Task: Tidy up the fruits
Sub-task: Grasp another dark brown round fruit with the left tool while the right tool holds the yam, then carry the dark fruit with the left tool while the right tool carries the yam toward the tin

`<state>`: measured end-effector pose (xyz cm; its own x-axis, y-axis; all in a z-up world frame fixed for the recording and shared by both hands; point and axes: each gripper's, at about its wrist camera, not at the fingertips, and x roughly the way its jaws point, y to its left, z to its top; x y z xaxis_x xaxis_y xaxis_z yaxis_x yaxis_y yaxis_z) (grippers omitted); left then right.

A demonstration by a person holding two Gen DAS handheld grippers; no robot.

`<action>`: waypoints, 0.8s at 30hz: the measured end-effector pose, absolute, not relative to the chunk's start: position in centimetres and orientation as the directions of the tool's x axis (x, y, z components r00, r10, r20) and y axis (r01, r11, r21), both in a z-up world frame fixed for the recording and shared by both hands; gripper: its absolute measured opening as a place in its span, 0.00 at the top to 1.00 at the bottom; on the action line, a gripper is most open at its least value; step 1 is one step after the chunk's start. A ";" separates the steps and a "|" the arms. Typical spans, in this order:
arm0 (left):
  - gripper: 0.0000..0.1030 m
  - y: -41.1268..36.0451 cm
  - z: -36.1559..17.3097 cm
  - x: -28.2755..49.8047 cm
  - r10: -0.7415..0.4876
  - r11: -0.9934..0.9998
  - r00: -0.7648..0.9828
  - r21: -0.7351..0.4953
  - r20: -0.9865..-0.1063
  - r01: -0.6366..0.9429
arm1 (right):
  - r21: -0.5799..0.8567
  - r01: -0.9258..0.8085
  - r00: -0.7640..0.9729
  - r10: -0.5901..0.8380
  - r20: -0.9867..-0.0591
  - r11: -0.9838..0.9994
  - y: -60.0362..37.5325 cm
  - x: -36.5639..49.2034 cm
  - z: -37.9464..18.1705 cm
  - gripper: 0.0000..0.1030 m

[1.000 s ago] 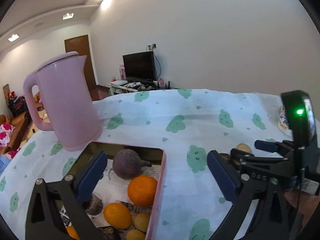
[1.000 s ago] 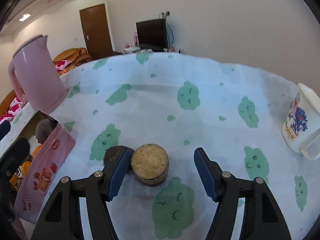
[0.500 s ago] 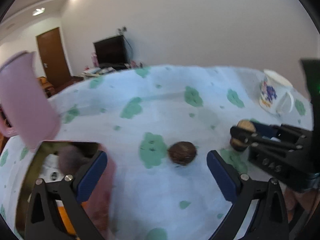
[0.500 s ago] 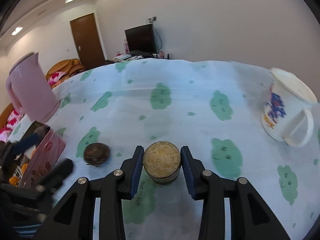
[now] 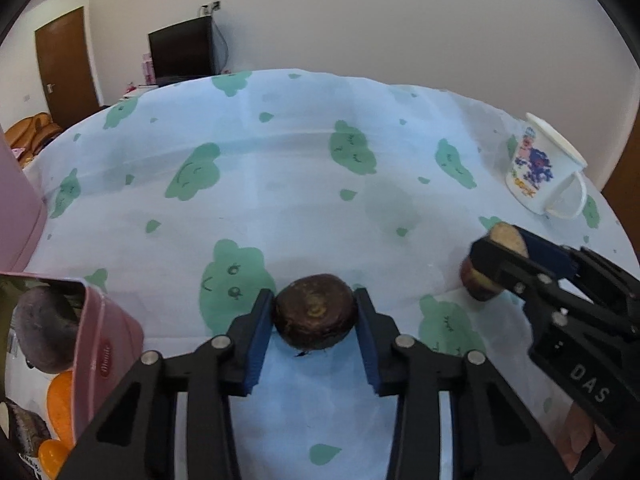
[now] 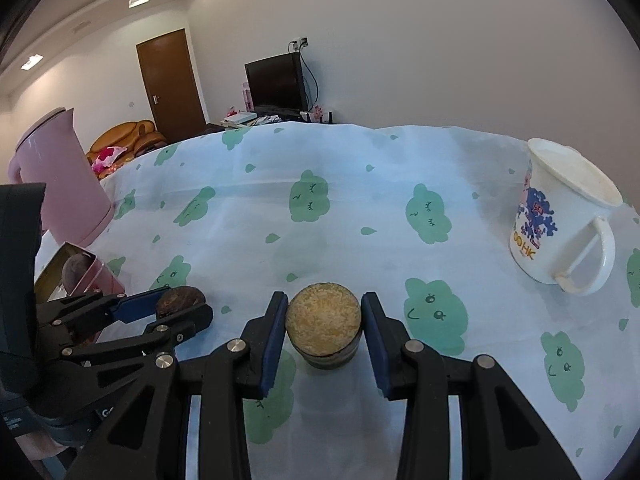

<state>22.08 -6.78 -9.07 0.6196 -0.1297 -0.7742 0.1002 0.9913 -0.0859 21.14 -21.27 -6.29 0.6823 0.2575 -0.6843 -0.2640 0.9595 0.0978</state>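
Right now I am closing my left gripper on a dark brown round fruit that is sitting on the cloud-print tablecloth, just beside the pink tin where the other fruits are lying. The blue pads are touching its flanks on both sides. My right gripper is clamping a tan-topped fruit further along the same cloth, pads pressed on either side.

I am judging both pieces to be light, firm and hard-skinned, so they should be taking a moderate squeeze without bruising. The dark one looks smooth and a little glossy, so I am expecting it to slip if I am gripping above its widest part; I am taking it across the middle, low on the bulge. The tan-topped one looks flat on top, with straighter sides, giving the pads better purchase.

Neither fruit is showing a real long axis: each is squat, wider than tall, sitting with its short axis upright. The dark one is presenting a small stem scar tilted toward my camera.
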 end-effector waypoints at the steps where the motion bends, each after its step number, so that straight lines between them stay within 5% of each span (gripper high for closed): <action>1: 0.60 -6.9 -9.0 22.0 -0.134 0.990 0.621 -0.083 -0.772 0.110 | 0.103 -0.266 0.682 0.263 -0.682 0.958 -21.4 21.1 -6.3 0.62; 24: 0.60 -6.6 -6.8 20.1 -0.106 0.994 0.747 -0.055 -0.657 0.093 | 0.120 -0.328 0.721 0.331 -0.609 0.937 -21.4 19.7 -5.2 0.61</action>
<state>20.10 -6.64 -6.76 0.7466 -0.1060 -0.6567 0.0928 0.9942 -0.0550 19.69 -21.39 -5.19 0.7207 0.3305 -0.6094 -0.3284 0.9369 0.1198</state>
